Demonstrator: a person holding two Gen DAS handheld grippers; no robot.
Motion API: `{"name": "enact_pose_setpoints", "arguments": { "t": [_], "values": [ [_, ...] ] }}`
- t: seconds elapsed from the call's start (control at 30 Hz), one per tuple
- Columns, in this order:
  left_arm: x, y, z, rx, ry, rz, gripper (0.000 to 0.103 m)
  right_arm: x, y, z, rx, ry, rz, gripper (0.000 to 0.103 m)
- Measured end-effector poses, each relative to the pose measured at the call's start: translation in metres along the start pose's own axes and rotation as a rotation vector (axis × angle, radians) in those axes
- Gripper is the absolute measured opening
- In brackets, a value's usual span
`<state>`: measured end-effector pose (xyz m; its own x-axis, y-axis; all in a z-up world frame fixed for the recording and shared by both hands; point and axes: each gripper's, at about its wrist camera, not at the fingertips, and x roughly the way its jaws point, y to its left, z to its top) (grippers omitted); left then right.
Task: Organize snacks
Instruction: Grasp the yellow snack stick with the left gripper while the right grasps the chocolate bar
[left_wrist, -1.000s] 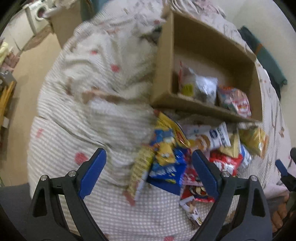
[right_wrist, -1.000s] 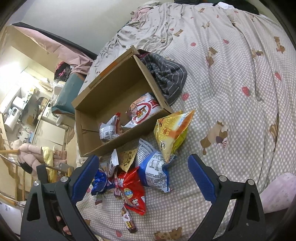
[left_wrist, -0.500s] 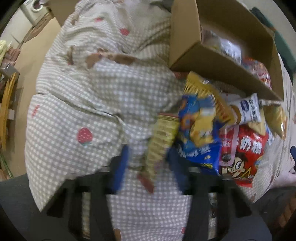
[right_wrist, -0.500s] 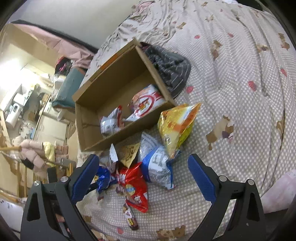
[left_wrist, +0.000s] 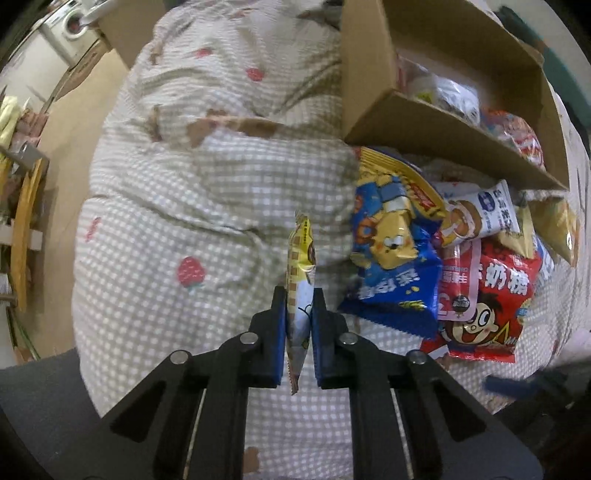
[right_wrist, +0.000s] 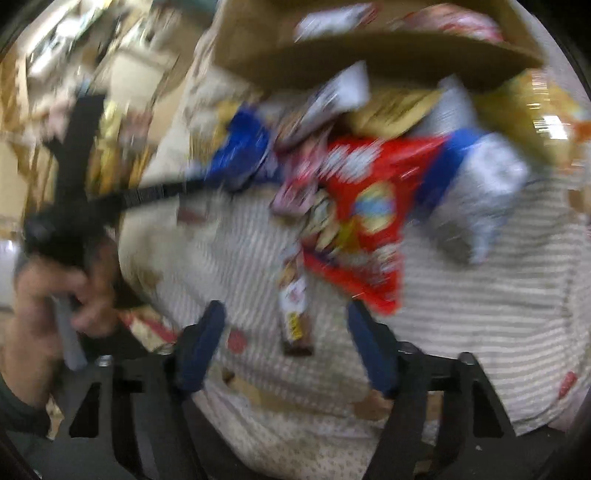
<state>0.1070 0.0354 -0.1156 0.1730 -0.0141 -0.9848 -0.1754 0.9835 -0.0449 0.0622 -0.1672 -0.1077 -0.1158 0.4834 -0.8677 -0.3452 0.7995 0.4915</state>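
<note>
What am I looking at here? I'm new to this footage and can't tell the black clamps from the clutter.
Nothing here is a robot: a person holds a two-finger clamp in each hand, each carrying a camera looking along its fingers. In the left view, the left gripper is shut on a slim yellow snack packet above a checked bedspread. Beside it lie the loose snack bags in front of a cardboard box. The blurred right view shows the right gripper, jaws closing with a small packet lying between them, not gripped.
</note>
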Motion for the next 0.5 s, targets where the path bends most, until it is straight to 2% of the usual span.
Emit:
{"name": "enact_pose_setpoints", "arguments": {
  "t": [0.1, 0.2, 0.23, 0.27, 0.3, 0.33, 0.37, 0.5],
  "values": [
    [-0.010, 0.011, -0.001, -0.041, -0.023, -0.006, 0.009, 0.024, 0.010, 0.001, -0.034, 0.053, -0.074, 0.056],
    [-0.016, 0.011, -0.004, -0.040, -0.035, -0.015, 0.009, 0.038, 0.014, 0.004, -0.035, 0.055, -0.160, 0.056],
    [-0.017, 0.010, -0.004, -0.039, -0.033, -0.021, 0.009, 0.042, 0.016, 0.004, -0.042, 0.055, -0.174, 0.052],
    [-0.018, 0.009, -0.004, -0.039, -0.033, -0.024, 0.009, 0.043, 0.018, 0.005, -0.046, 0.052, -0.183, 0.048],
    [-0.020, 0.009, -0.007, -0.042, -0.035, -0.025, 0.009, 0.044, 0.018, 0.005, -0.049, 0.047, -0.188, 0.041],
    [-0.020, 0.011, -0.008, -0.046, -0.034, -0.029, 0.009, 0.045, 0.019, 0.006, -0.050, 0.044, -0.185, 0.027],
    [-0.020, 0.010, -0.007, -0.050, -0.034, -0.033, 0.009, 0.045, 0.020, 0.006, -0.055, 0.043, -0.187, 0.021],
    [-0.018, 0.016, -0.001, -0.037, -0.041, -0.035, 0.009, 0.043, 0.033, 0.002, -0.093, 0.021, -0.143, 0.019]
  ]
}}
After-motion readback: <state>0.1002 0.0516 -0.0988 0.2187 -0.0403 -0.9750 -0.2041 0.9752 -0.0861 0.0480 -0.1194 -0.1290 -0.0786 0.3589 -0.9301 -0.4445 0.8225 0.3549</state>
